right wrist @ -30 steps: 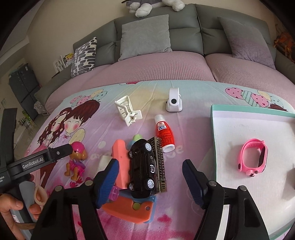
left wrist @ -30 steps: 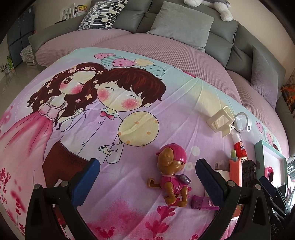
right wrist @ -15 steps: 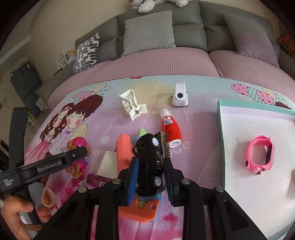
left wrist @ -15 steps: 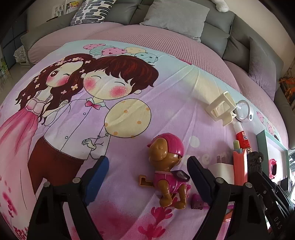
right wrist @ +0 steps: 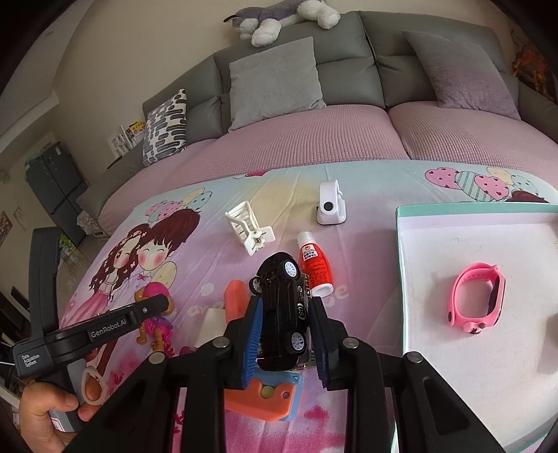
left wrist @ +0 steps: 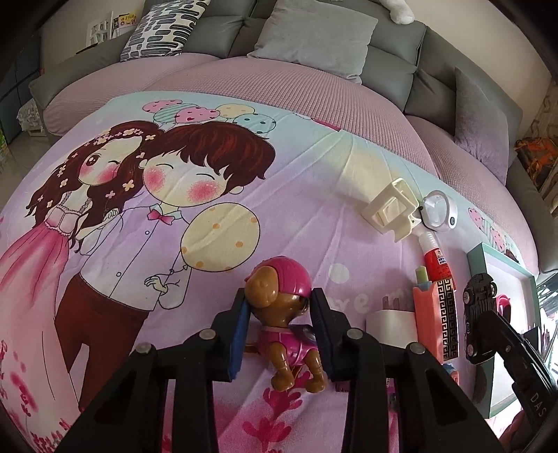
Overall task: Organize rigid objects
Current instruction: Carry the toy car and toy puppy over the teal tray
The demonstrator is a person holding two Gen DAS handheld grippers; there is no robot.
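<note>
Left gripper (left wrist: pixel 280 331): clenched on the puppy figure (left wrist: pixel 282 313), its blue pads pressed to either side of the toy's head and shoulders; from the right wrist view the same gripper (right wrist: pixel 164 305) sits over the figure, held by the person's hand (right wrist: pixel 45 414).
Puppy figure: brown dog in a magenta cap and vest, lying on the cartoon bedsheet (left wrist: pixel 139 244), feet toward the camera.
Right gripper (right wrist: pixel 284 334): clenched on the black toy car (right wrist: pixel 282 310), pads against its two flanks; the car points away, white wheels showing, and it appears raised above the items beneath it.
Under the car: an orange toy block (right wrist: pixel 259 400) with a blue edge, a patterned black-and-gold box (left wrist: pixel 446 313) beside it, and a white block (right wrist: pixel 211 327) to the left.
Red bottle (right wrist: pixel 315 268): lying on the sheet just beyond the car, white cap toward the far side.
White clip (right wrist: pixel 249 226): on the sheet, beyond the bottle and to the left.
White round-lens device (right wrist: pixel 331 205): standing beyond the bottle, near the clip.
Tray (right wrist: pixel 404 278): teal-rimmed and white inside, to the right of the pile, holding a pink wristband (right wrist: pixel 477 296).
Background: grey sofa (right wrist: pixel 348 69) with cushions and a plush dog (right wrist: pixel 282 17) on top.
</note>
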